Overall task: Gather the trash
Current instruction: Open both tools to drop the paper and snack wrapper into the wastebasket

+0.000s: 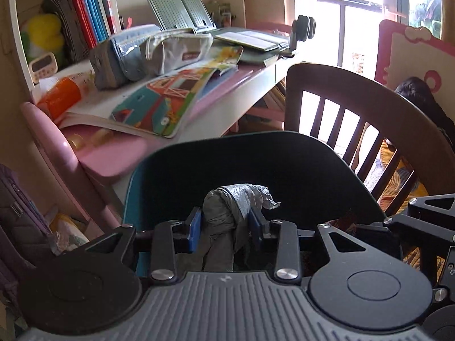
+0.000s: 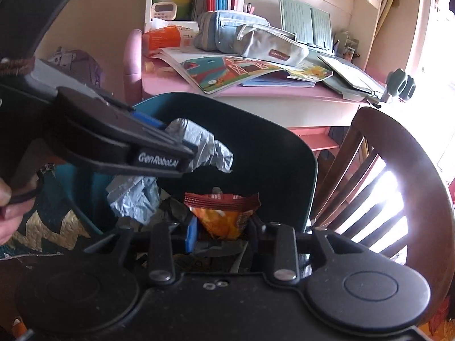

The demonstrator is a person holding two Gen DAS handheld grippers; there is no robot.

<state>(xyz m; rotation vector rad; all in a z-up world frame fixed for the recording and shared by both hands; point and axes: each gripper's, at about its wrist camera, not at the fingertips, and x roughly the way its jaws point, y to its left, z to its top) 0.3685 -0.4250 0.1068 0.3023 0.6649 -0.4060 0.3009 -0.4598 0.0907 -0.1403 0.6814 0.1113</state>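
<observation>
Your left gripper [image 1: 226,224] pinches the crumpled grey wrapper [image 1: 233,207] over the teal bin [image 1: 284,164], your right gripper [image 2: 223,231] clamps the orange snack bag [image 2: 224,213] above it.

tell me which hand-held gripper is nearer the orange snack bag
Right. The right hand-held gripper is clamped on the orange snack bag; the left hand-held gripper holds grey crumpled plastic above and left of it.

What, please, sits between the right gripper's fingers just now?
An orange snack packet, pinched over the teal bin, shown in the right wrist view.
</observation>
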